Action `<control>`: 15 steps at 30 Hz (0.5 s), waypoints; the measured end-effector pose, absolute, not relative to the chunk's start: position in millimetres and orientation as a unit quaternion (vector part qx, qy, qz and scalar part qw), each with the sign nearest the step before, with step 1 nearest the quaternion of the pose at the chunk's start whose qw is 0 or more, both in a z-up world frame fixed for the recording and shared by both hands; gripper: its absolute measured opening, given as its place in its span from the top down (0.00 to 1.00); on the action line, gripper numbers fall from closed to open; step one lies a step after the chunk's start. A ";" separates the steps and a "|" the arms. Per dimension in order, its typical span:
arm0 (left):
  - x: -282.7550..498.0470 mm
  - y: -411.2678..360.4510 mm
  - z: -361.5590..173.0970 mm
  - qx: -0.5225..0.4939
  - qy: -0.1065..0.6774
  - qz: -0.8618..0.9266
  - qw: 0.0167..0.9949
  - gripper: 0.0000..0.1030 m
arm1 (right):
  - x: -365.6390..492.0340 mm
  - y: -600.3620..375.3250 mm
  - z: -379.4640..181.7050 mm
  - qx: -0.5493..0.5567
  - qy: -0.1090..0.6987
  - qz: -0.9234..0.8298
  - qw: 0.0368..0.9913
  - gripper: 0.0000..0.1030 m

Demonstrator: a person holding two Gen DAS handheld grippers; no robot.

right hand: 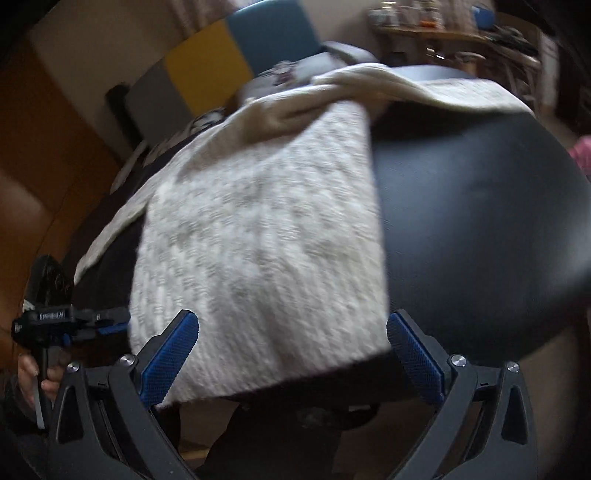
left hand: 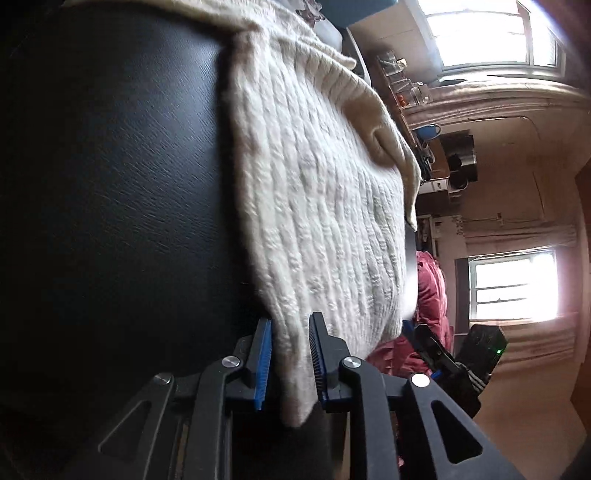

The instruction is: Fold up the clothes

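A cream cable-knit sweater lies folded over a black padded leather top. My left gripper is at the sweater's near corner. That corner hangs between its blue pads, which stand a little apart and do not pinch it. In the right wrist view the sweater fills the middle. My right gripper is wide open at the near hem, with its pads on either side of the fold and clear of it. The left gripper shows at the sweater's left edge, held by a hand.
Dark patterned clothes lie behind the sweater. The black top is bare to the right. A red garment hangs beyond its edge. A shelf of jars, a blue chair back and a window stand further off.
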State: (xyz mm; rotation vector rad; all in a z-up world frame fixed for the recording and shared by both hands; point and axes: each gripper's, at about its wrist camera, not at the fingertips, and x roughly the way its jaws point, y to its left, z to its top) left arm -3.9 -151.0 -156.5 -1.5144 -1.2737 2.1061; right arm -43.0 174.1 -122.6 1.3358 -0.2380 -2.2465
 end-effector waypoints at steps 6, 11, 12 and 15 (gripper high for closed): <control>-7.1 -138.9 -148.4 -0.507 -0.393 0.762 0.087 0.95 | -43.5 179.8 -124.1 0.492 -0.080 -0.836 0.228 0.00; -0.2 -158.1 -139.5 -0.497 -0.385 0.775 0.064 0.95 | -35.9 164.1 -111.1 0.467 -0.011 -0.853 0.232 0.00; 1.3 -162.9 -139.3 -0.497 -0.385 0.775 0.062 0.95 | -34.6 158.8 -109.0 0.461 0.003 -0.855 0.237 0.00; 5.4 -172.2 -144.3 -0.506 -0.380 0.771 0.067 0.95 | -30.3 140.0 -108.0 0.452 0.009 -0.845 0.286 0.00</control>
